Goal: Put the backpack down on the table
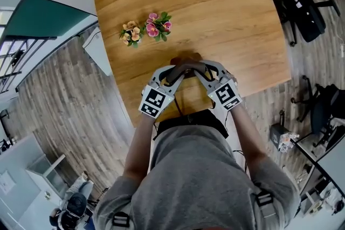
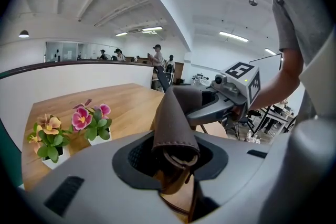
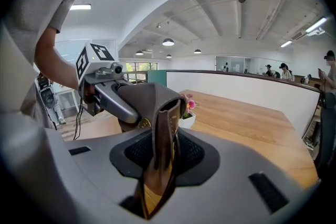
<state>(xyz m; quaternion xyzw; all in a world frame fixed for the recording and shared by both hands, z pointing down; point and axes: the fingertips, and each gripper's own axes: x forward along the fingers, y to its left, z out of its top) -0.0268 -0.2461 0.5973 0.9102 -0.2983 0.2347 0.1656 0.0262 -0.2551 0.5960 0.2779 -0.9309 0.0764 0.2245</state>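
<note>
Close by, the left hand-held gripper (image 1: 173,74) and right hand-held gripper (image 1: 199,71) both pinch the backpack handle (image 1: 186,65), over the near edge of the counter (image 1: 226,13). Dropped there, it may tip off; farther out, it could knock the flower pots (image 1: 145,29)

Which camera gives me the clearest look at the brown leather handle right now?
Left gripper view: the leather handle fills the centre, stitching visible. Right gripper view shows it edge-on; head view only a sliver.
</note>
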